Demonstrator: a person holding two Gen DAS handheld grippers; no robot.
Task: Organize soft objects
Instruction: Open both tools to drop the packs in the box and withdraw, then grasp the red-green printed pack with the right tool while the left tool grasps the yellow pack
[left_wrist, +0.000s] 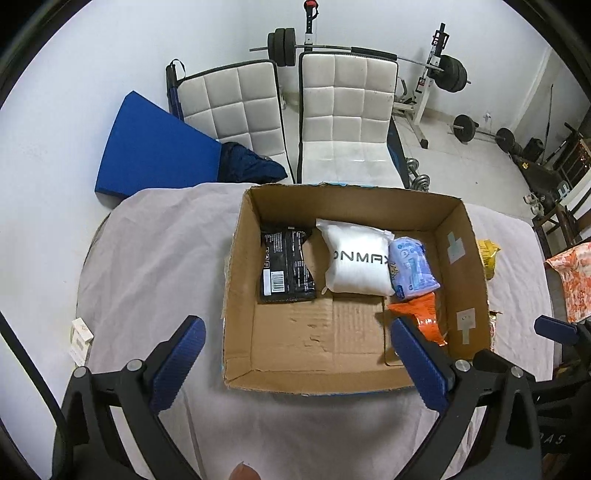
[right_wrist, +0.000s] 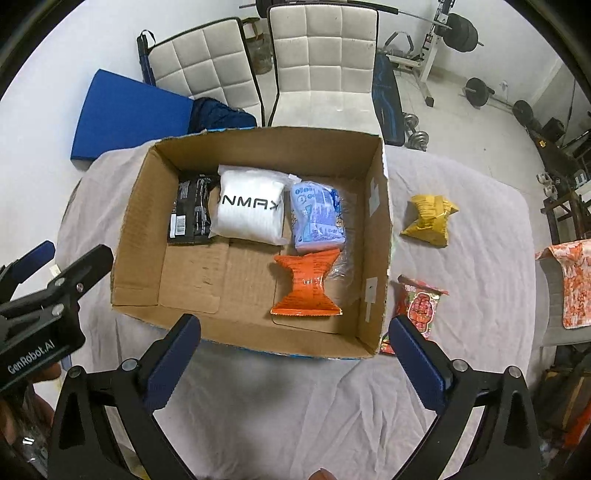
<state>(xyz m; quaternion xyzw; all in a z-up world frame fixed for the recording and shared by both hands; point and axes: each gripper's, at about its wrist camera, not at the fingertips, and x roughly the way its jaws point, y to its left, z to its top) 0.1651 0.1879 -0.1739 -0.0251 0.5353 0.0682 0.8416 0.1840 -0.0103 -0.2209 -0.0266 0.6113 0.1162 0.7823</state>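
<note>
An open cardboard box (left_wrist: 454, 236) (right_wrist: 140, 206) sits on the cloth-covered table. Inside lie a black packet (left_wrist: 286, 269) (right_wrist: 190, 214), a white pouch (left_wrist: 356, 258) (right_wrist: 249, 208), a pale blue packet (left_wrist: 413, 267) (right_wrist: 316, 218) and an orange packet (left_wrist: 424, 319) (right_wrist: 306, 284). A yellow packet (right_wrist: 428, 219) (left_wrist: 487, 256) and a red packet (right_wrist: 419, 308) lie on the table right of the box. My left gripper (left_wrist: 297, 360) is open and empty over the box's near wall. My right gripper (right_wrist: 293, 363) is open and empty near the box's front edge.
Two white padded chairs (left_wrist: 343, 114) stand behind the table, with a blue mat (left_wrist: 155, 147) at the left and weight equipment (left_wrist: 447, 74) behind. A small white box (left_wrist: 79, 338) lies at the table's left edge. An orange patterned cloth (right_wrist: 570, 280) is at the right.
</note>
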